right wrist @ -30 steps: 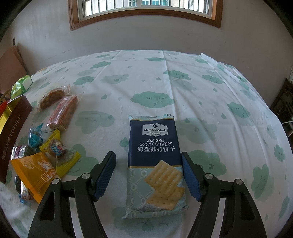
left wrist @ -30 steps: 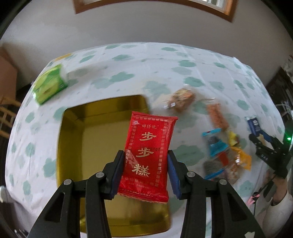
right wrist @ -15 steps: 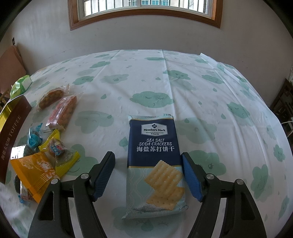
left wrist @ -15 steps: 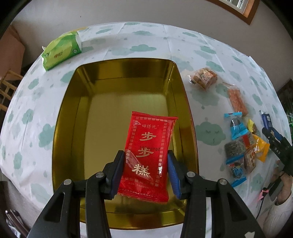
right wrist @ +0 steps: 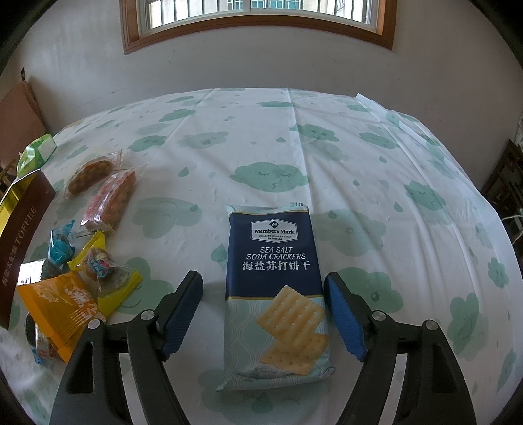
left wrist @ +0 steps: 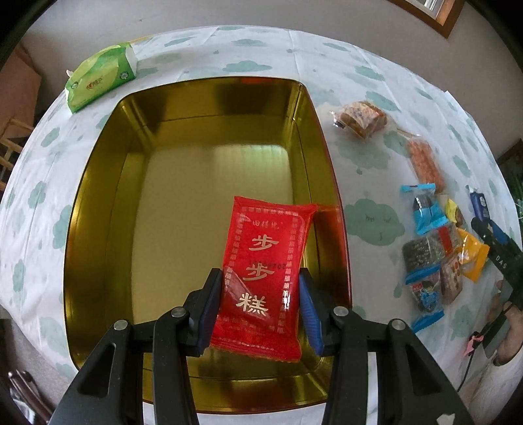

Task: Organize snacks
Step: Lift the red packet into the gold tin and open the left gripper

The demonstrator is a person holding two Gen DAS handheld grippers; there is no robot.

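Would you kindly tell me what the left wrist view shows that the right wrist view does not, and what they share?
Only the left wrist view: the gold inside of the tin, with the left hand-held gripper shut on a red snack packet over it.
Only the right wrist view: a soda cracker pack lying between the right hand-held gripper's open, just-widening jaws, and a window.
Both: the loose snack pile, green tissue pack and cloud tablecloth.
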